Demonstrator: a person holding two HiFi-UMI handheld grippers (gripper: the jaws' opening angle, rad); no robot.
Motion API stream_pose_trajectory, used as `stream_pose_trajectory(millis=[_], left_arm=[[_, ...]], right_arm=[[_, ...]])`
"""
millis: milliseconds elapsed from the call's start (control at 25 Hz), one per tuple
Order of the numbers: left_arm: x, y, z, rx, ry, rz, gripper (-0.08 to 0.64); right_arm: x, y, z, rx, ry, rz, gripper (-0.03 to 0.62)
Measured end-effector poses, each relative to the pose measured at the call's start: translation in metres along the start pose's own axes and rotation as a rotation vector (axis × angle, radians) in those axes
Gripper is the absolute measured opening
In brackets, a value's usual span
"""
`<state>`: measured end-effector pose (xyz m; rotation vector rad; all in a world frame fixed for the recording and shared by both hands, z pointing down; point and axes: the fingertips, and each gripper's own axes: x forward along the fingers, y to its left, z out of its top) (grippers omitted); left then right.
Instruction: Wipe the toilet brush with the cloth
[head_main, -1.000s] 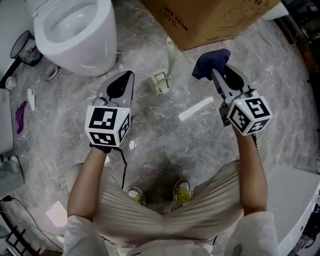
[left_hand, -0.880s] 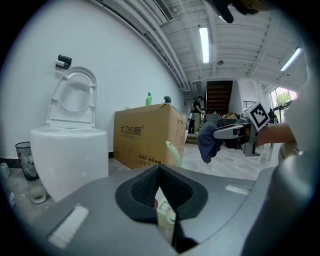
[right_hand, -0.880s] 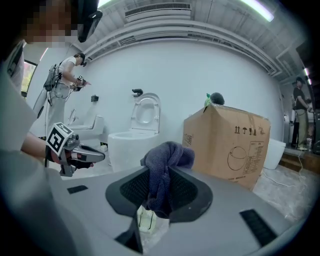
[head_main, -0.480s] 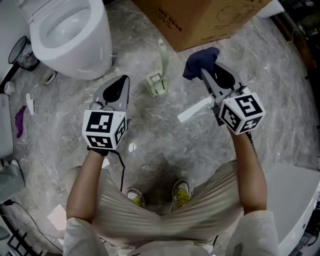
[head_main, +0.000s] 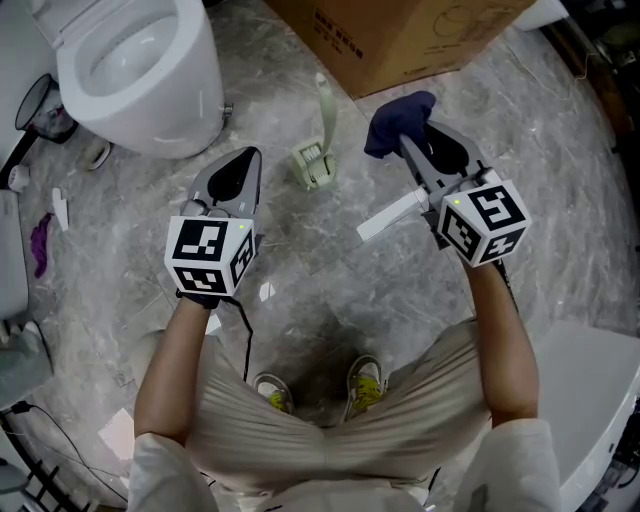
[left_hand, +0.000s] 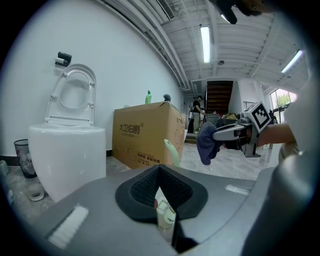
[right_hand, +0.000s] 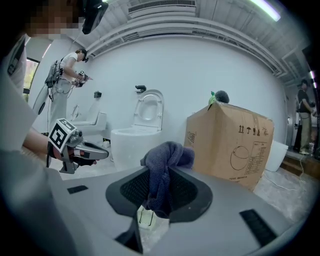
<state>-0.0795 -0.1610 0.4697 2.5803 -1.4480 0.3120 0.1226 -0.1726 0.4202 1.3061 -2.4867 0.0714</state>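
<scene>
- Grey veined stone makes up the floor in the head view, and it looks smooth and hard.
  - The pale green plastic brush lies loose on it, between the two grippers and a little farther out.
  - A glossy white toilet stands far left and a cardboard box far right.
  - The left tongs are together and hold nothing.
  - The right tongs are clamped on a dark blue cloth.
  - Neither pair touches the brush.
  - Risk: if the light brush is rubbed while nothing pins it, it would likely skid across the slick stone.
- Left gripper view: the jaws meet in a point with nothing between them.
  - Just past them the brush shows its squarish, ridged head, and its slim curved handle rises behind.
  - Risk: a handle that thin and smooth may twist out of a pinch that lands off-centre.
  - These tongs must also part before they can take it.
  - At right, the cloth hangs limp from the other gripper.
- Right gripper view: the cloth is soft, thick and bunched into a knot between the jaws.
  - It seems to be gripped by one fold only.
  - Risk: a hard wipe could drag it free.
  - The brush lies on the floor below the cloth, apart from it.
</scene>
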Motion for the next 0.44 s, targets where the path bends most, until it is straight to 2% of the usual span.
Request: stream_pose_trajectory(millis=[440], left_arm=[[0.003, -0.005, -0.001, 0.035, 0.016, -0.009, 0.002]], right_arm=[[0.025, 0.007, 0.004, -0.010, -0.006, 0.045, 0.106]])
